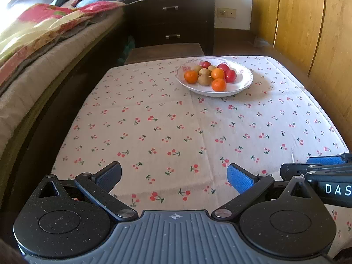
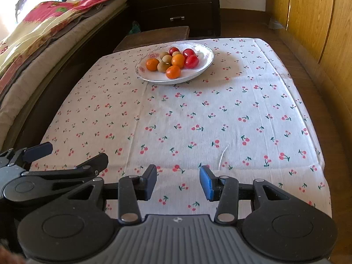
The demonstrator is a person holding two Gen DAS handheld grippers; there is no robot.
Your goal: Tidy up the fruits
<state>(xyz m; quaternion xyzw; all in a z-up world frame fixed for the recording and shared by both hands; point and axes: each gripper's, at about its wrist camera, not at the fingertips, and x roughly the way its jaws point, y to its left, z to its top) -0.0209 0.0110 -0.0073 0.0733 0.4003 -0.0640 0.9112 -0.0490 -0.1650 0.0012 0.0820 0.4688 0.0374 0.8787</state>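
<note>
Beyond the plate [image 1: 246, 83] of fruits [image 1: 211, 74] I see a dark dresser [image 1: 176, 22]; nearer me, my left gripper [image 1: 173, 177] gapes empty, my right gripper [image 2: 178, 181] narrower, empty.

The counter [image 1: 176, 132] lies bare under its cherry-print cloth from the near edge up to the plate [image 1: 242, 88] of fruit [image 1: 211, 74] at the far side, so both grippers have open room ahead. The plate is the only thing standing on it, with bare cloth on either side. A bed [image 1: 33, 77] runs close along the left edge and a wooden wall [image 1: 308, 33] along the right, while a dark dresser [image 1: 173, 17] stands beyond the far edge
</note>
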